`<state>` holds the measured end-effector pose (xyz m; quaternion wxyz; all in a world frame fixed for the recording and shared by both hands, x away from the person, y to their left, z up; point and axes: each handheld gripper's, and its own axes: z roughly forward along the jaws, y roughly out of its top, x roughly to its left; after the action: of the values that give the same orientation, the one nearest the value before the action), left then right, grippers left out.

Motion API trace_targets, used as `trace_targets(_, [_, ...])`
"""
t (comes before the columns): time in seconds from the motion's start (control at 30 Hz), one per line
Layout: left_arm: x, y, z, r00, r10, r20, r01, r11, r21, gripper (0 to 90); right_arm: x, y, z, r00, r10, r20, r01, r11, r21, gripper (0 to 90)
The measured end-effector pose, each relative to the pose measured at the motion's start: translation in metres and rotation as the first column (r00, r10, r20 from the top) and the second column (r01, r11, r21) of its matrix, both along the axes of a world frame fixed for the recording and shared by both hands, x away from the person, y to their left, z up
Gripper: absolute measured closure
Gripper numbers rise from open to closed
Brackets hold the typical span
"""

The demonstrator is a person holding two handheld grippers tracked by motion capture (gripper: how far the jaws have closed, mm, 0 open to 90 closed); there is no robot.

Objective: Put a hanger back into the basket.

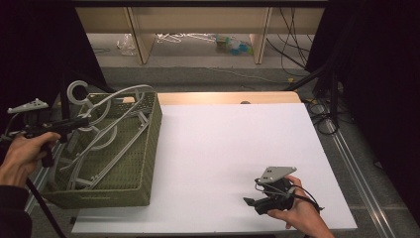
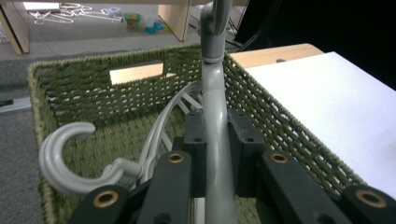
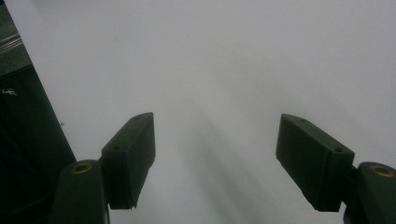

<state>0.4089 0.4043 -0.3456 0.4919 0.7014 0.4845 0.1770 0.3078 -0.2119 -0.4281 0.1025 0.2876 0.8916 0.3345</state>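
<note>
The left claw (image 1: 81, 121) is reaching in from the left edge of the high view, over the near-left rim of the green woven basket (image 1: 148, 144), which is sitting on the left end of the white bench (image 1: 237, 148). Its jaws are pinching tight on the grey plastic hanger (image 2: 215, 140); in the left gripper view the pads are pressing on both sides of the hanger's neck, just below where the hook swivels. The held hanger is standing nearly upright between the jaws, its hook rising out of the top of that view, and in the high view the same hanger (image 1: 106, 106) is arching up above the basket's rim. A second hanger (image 2: 74, 158) is lying in the basket just to the left of the jaws, its curled hook resting near the basket's floor, with more pale hanger arms crossing each other beneath.

The right claw (image 1: 252, 203) is resting low over the near right part of the bench, well apart from the basket, in the person's right hand (image 1: 299, 215). Its jaws are standing wide apart with nothing between them, only bare white bench (image 3: 219, 70) lying ahead.
</note>
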Motion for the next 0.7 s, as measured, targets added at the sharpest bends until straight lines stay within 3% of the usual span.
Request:
trace_targets(0.1, [-0.001, 0.002, -0.003, 0.9999, -0.013, -0.002, 0.013, 0.9998, -0.015, 78.9, 0.001, -0.001, 0.0, 1.0, -0.005, 0.002, 0.005, 1.0, -0.001, 29.1])
trace_targets(0.13, [-0.001, 0.002, -0.003, 0.9998, -0.02, -0.004, 0.02, 0.9997, -0.012, 78.9, 0.001, 0.0, -0.001, 0.9998, -0.01, 0.018, 0.01, 0.9999, 0.007, 29.1])
trace_targets(0.27, [-0.001, 0.001, -0.006, 0.999, -0.041, -0.015, 0.041, 0.9992, 0.002, 78.9, 0.0, -0.001, 0.0, 0.9998, -0.01, 0.015, 0.01, 0.9999, 0.007, 29.1])
trace_targets(0.63, [-0.001, 0.003, -0.01, 0.9977, -0.035, -0.058, 0.037, 0.9988, 0.031, 78.8, 0.0, -0.002, 0.001, 1.0, -0.008, 0.001, 0.008, 1.0, 0.0, 29.1])
trace_targets(0.7, [-0.001, 0.002, -0.014, 0.997, -0.045, -0.063, 0.046, 0.9988, 0.018, 78.8, 0.0, -0.002, 0.001, 1.0, -0.005, 0.002, 0.005, 1.0, 0.002, 29.1])
